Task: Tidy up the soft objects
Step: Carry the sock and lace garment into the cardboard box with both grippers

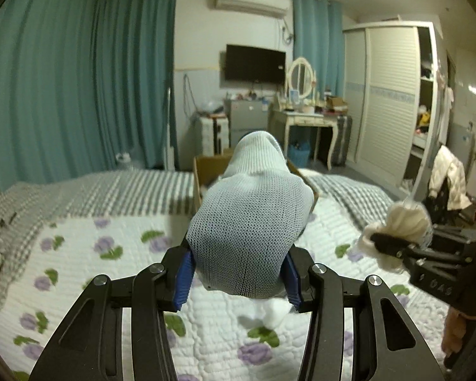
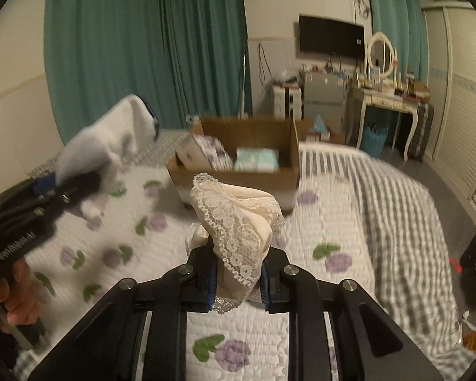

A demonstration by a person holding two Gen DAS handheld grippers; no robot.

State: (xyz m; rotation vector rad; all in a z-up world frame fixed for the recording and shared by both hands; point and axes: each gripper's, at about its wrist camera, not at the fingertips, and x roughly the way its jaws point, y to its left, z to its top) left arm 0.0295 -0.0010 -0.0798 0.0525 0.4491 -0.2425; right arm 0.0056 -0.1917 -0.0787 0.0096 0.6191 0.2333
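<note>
My left gripper (image 1: 238,276) is shut on a pale blue-white knitted sock (image 1: 250,222), held up over the flowered quilt (image 1: 117,270); the same sock (image 2: 95,149) shows blurred at the left of the right wrist view. My right gripper (image 2: 236,285) is shut on a cream, lace-edged cloth (image 2: 238,222), which also appears as a cream bundle (image 1: 403,225) at the right of the left wrist view. An open cardboard box (image 2: 238,177) stands on the bed ahead, with folded pieces inside. In the left wrist view the sock hides most of the box (image 1: 206,171).
A grey checked blanket (image 2: 396,206) covers the bed's right side and far end. Beyond the bed stand teal curtains (image 1: 79,79), a small fridge (image 1: 247,120), a dressing table (image 1: 307,120) with mirror and a white wardrobe (image 1: 390,95). A hand (image 2: 12,298) holds the left gripper's handle.
</note>
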